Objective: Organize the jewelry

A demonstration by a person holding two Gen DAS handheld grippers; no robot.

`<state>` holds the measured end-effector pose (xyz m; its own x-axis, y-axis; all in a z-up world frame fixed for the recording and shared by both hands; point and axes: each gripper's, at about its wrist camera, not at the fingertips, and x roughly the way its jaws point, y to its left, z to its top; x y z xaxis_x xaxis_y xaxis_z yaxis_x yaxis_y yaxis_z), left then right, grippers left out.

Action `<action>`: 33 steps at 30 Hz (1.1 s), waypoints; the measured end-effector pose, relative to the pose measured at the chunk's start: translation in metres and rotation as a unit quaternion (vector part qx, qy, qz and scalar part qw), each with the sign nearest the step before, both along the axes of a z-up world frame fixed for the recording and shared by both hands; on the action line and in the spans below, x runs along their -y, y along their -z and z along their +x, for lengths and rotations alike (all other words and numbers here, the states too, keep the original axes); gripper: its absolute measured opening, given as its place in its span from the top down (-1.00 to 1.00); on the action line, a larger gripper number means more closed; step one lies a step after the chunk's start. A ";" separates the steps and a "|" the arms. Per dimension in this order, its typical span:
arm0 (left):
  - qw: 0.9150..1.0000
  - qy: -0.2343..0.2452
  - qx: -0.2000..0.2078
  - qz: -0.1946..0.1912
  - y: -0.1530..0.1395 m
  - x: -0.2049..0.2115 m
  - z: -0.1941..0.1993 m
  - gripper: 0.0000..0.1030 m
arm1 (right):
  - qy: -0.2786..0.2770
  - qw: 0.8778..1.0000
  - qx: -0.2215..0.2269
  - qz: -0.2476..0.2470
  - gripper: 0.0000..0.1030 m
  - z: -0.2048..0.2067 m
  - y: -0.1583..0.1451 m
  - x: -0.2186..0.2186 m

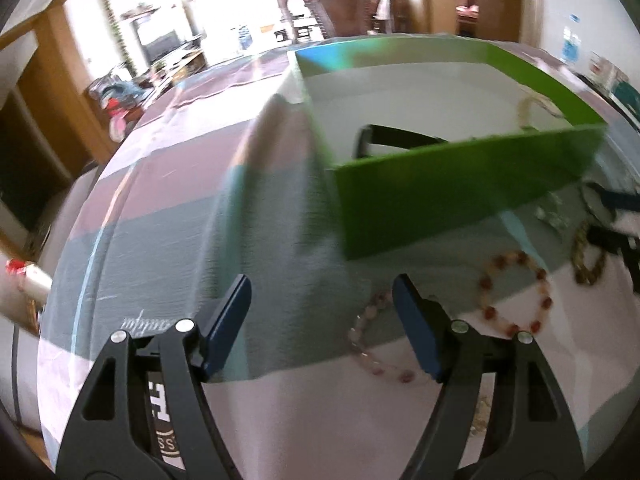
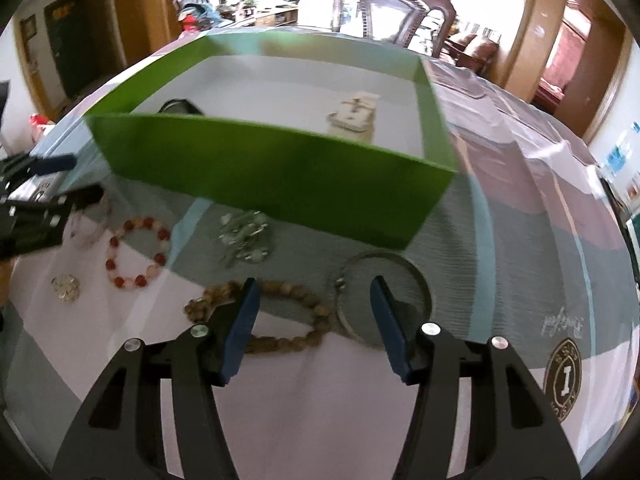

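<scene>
Beneath the right gripper (image 2: 314, 322), jaws wide and empty, lay the brown bead bracelet (image 2: 288, 312) beside a metal bangle (image 2: 416, 276), green box (image 2: 280, 184) just beyond, left gripper (image 1: 320, 330) likewise wide, pink bracelet (image 1: 372, 344) under its right finger.

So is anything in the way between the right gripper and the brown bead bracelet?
No. The right gripper is open, and the brown bead bracelet lies on the cloth right by its fingers with nothing over it. The metal bangle sits beside it. On the way into the green box, the near wall stands in between.
</scene>
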<state>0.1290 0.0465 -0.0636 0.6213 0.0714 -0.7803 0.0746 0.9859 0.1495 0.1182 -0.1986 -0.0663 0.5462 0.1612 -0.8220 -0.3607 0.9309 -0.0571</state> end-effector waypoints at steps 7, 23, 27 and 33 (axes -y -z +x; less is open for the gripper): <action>0.998 0.037 -0.010 -0.058 -0.007 -0.007 -0.004 -0.37 | -0.028 1.000 0.004 -0.008 0.17 -0.007 0.003 -0.011; 0.995 0.093 -0.033 -0.035 0.008 0.015 -0.012 0.10 | -0.017 1.000 -0.001 0.006 0.35 0.000 0.006 -0.009; 0.995 0.092 -0.033 -0.037 0.008 0.016 -0.011 0.09 | -0.017 1.000 0.003 0.005 0.35 -0.001 0.006 -0.011; 0.995 0.090 -0.031 -0.032 0.006 0.019 -0.012 0.07 | -0.014 1.000 0.004 0.010 0.33 -0.001 0.006 -0.009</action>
<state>0.1165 0.0280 -0.0700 0.5697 -0.0875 -0.8172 0.2585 0.9629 0.0771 0.1173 -0.1898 -0.0725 0.5479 0.1932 -0.8139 -0.3862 0.9215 -0.0413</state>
